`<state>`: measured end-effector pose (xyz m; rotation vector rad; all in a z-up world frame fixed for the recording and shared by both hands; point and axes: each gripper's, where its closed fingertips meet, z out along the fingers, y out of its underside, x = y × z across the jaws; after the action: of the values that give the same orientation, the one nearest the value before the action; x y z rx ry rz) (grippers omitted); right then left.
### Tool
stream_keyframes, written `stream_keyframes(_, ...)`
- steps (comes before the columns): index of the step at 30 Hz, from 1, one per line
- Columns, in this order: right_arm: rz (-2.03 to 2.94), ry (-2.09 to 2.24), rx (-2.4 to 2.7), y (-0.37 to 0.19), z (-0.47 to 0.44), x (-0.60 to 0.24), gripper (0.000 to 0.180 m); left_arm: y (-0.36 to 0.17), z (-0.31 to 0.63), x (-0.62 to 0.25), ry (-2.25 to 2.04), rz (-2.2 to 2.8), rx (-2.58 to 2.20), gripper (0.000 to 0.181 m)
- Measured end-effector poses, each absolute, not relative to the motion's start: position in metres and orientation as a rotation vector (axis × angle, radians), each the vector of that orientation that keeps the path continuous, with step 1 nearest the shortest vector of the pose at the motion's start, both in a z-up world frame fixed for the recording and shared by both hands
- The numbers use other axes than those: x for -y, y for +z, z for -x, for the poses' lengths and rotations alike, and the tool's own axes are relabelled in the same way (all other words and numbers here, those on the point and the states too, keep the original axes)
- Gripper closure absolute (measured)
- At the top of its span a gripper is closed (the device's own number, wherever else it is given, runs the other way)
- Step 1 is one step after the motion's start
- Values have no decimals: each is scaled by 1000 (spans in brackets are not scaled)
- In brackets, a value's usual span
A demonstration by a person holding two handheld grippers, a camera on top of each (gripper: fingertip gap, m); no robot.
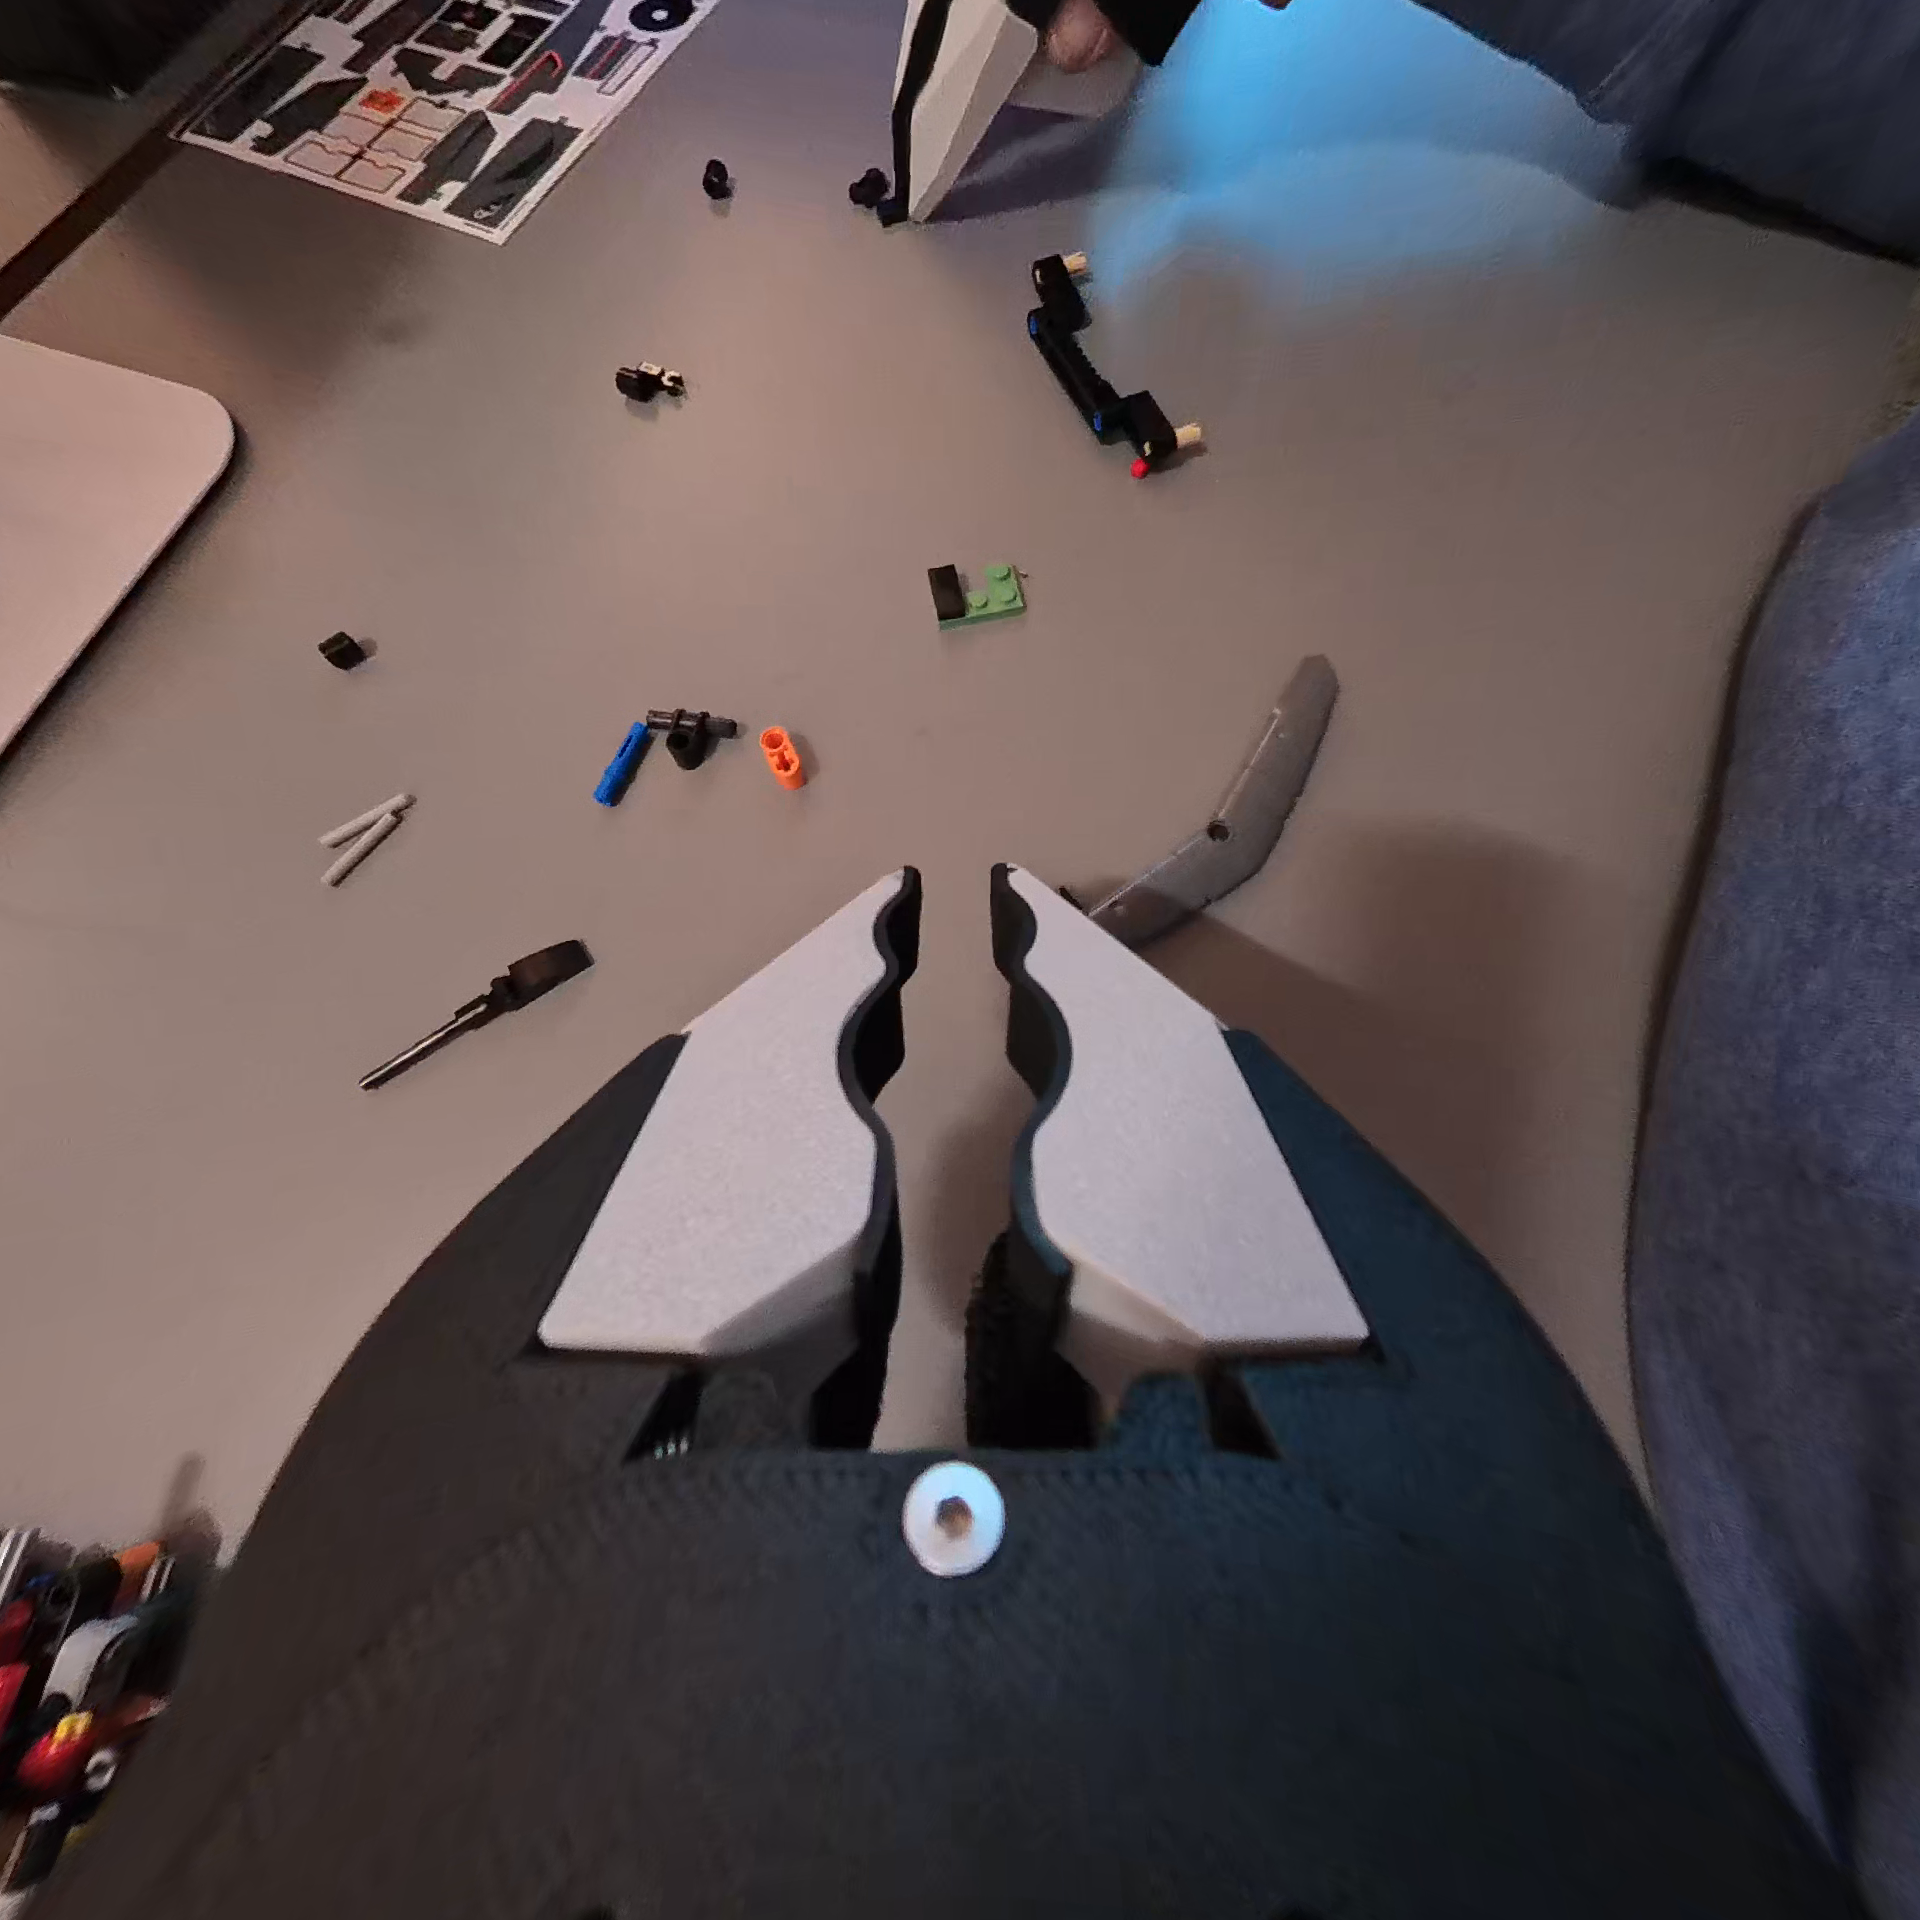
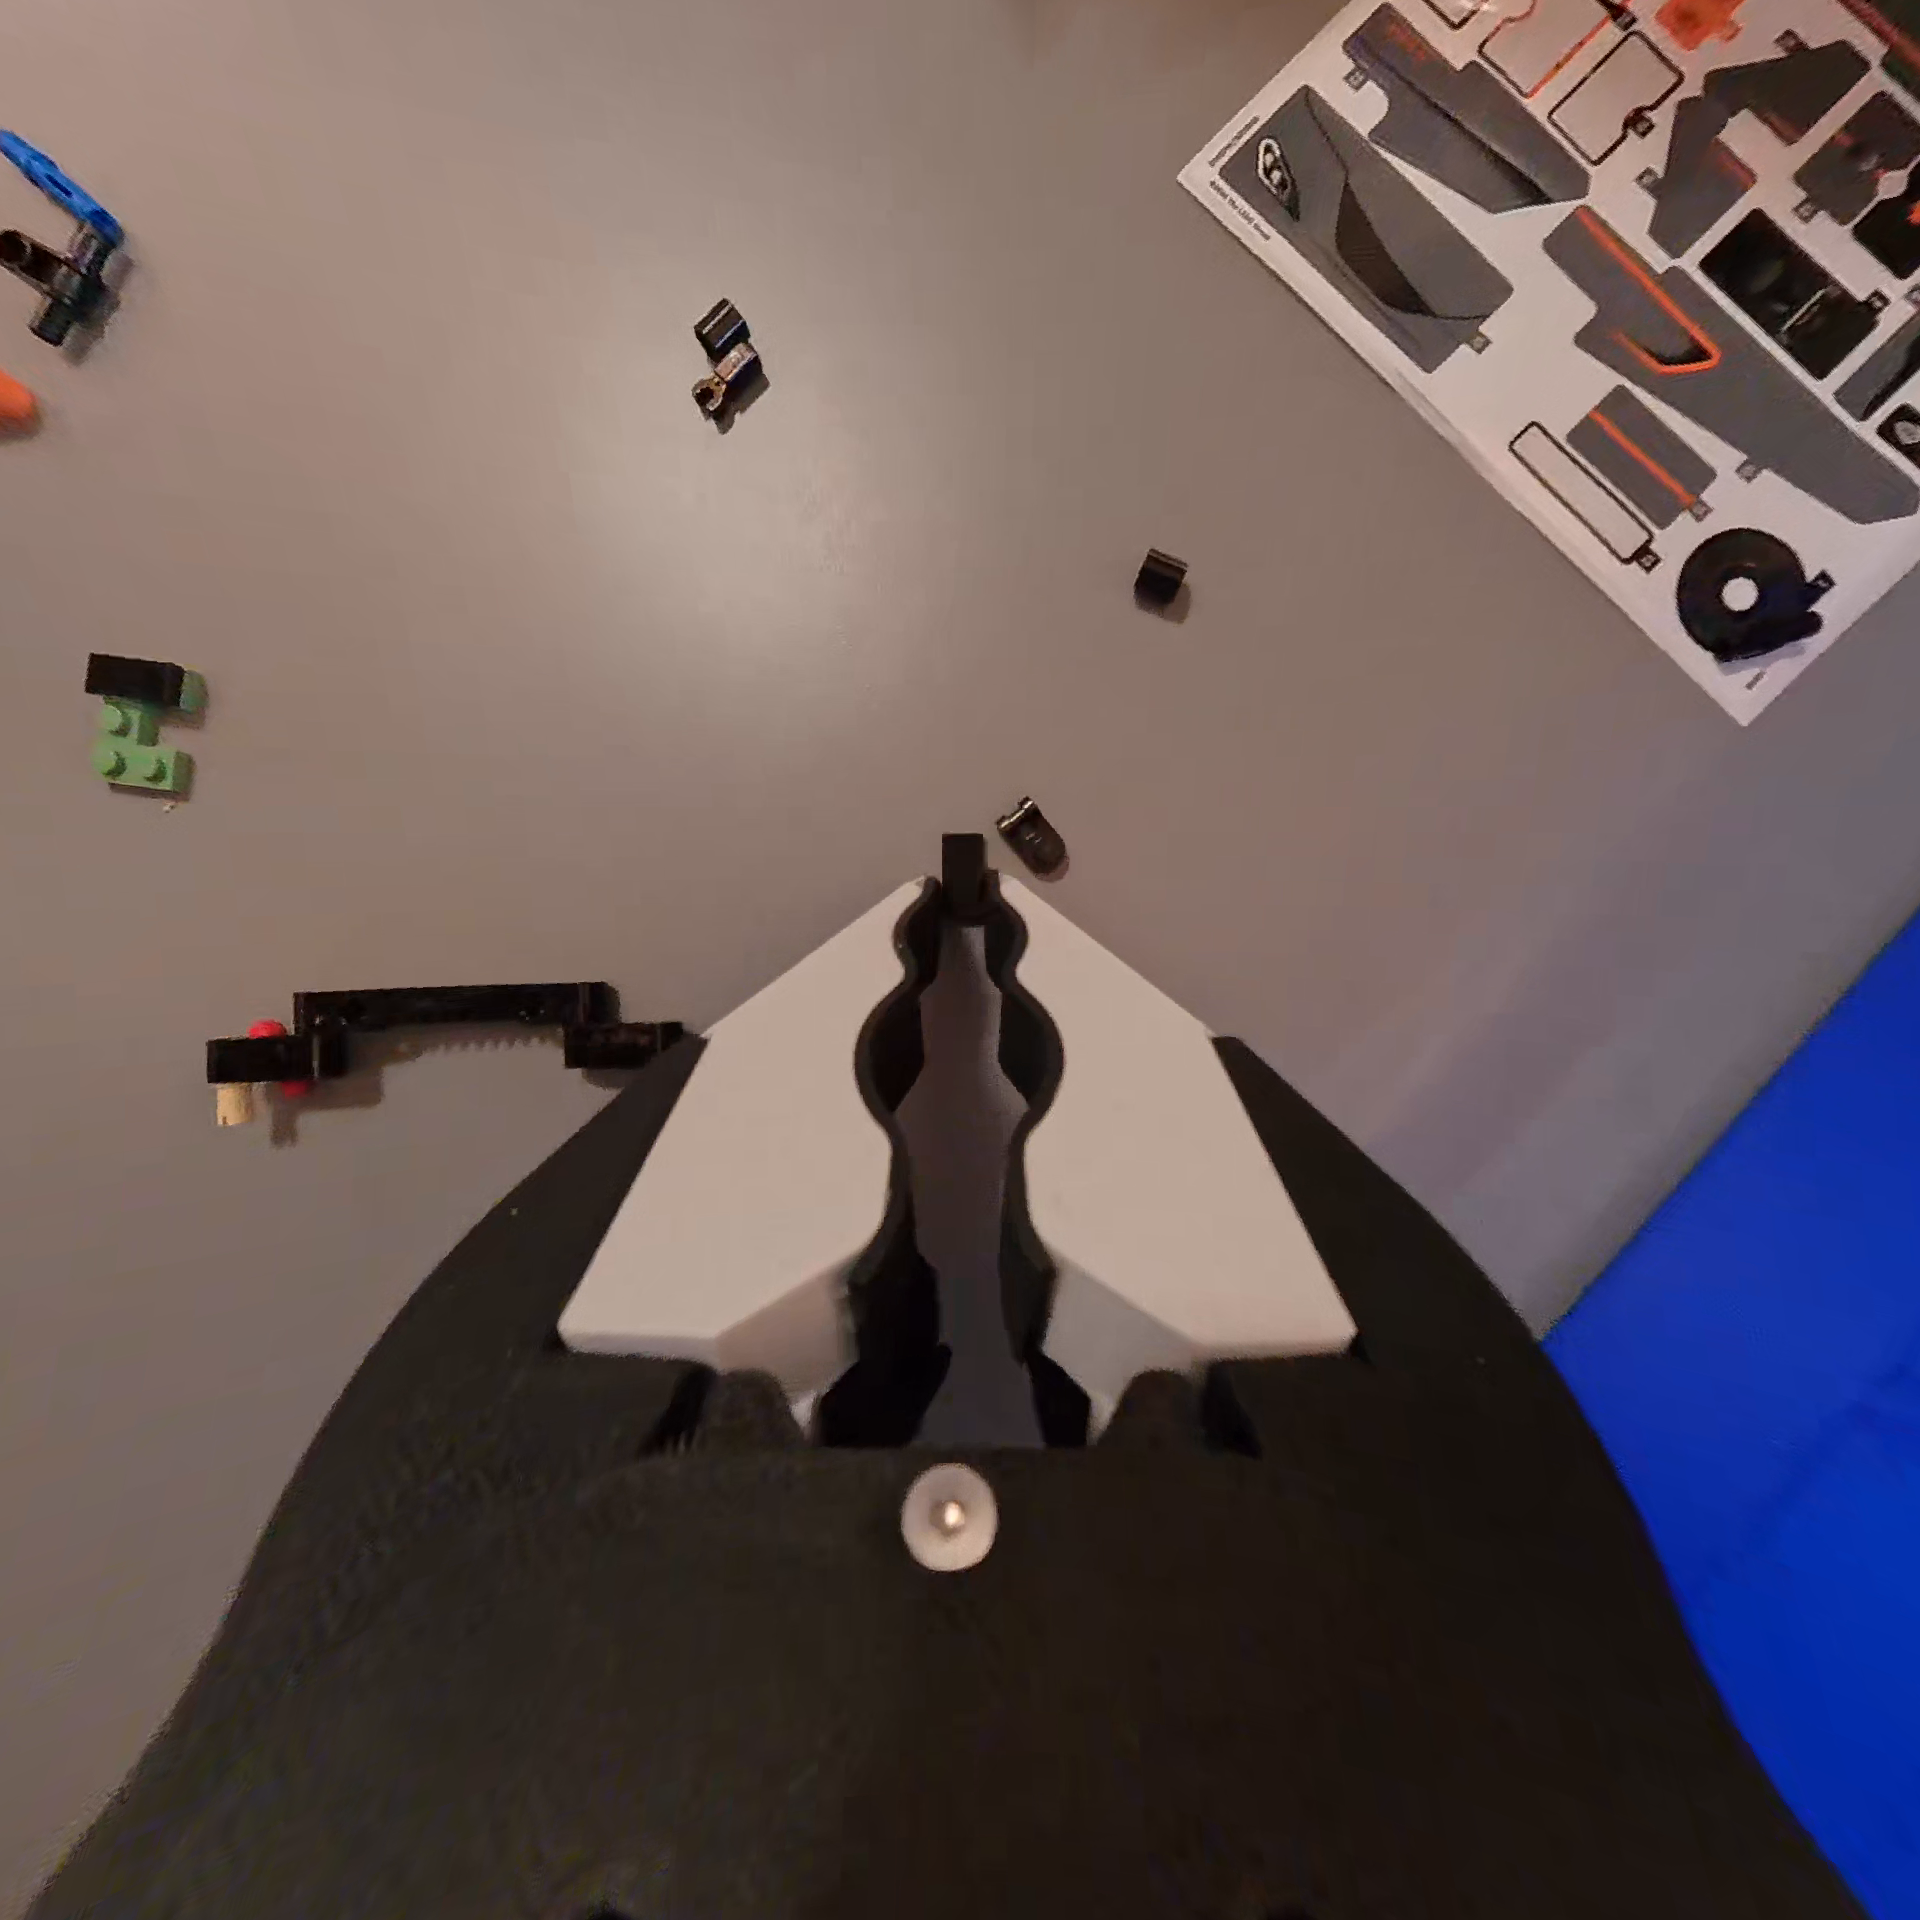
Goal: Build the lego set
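My right gripper [image 2: 961, 896] is shut on a small black Lego piece [image 2: 963, 864] that sticks out past the fingertips, over the grey table [image 2: 623, 520]. Another small black clip piece [image 2: 1031, 836] lies just right of it. My left gripper [image 1: 956, 883] is open and empty above the table, with bare table showing between the pads. A black toothed rack assembly [image 1: 1101, 374] lies far ahead of it and also shows in the right wrist view [image 2: 447, 1023]. A green plate with a black brick [image 1: 982, 597] lies nearer, seen also in the right wrist view [image 2: 140, 727].
Loose parts lie ahead of the left gripper: an orange connector [image 1: 781, 755], a blue pin [image 1: 621, 764], a black connector [image 1: 686, 732], grey axles [image 1: 364, 831], a black axle piece [image 1: 488, 1003] and a grey curved panel [image 1: 1247, 790]. A sticker sheet [image 2: 1610, 312] lies at the far right. One gripper's finger ends stand about 25 cm off the other's. The orange connector [image 1: 781, 755] lies around 8 cm away from my left fingertips.
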<state>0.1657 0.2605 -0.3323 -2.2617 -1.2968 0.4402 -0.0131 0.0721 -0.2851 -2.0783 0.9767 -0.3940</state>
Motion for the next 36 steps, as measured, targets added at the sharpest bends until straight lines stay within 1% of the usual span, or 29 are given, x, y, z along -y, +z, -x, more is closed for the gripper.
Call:
stream_keyframes(9,2193,569,1347,-325,-155,-245,175,-290,1,-78,-405,2087,-991,170)
stream_keyframes(16,2052,620,1436,-296,-134,-223,175,-287,-7,-87,-408,2071,-958,168)
stream_keyframes(22,1915,656,1581,-283,-114,-198,174,-288,-12,-89,-405,2069,-922,162)
stream_keyframes(24,1869,676,1635,-282,-108,-189,174,-286,-12,-90,-394,2062,-898,157)
stream_keyframes(29,1746,711,1753,-280,-97,-175,174,-278,-17,-94,-401,2030,-824,151)
stream_keyframes(36,1616,734,1903,-282,-92,-165,174,-283,-23,-98,-367,2034,-811,148)
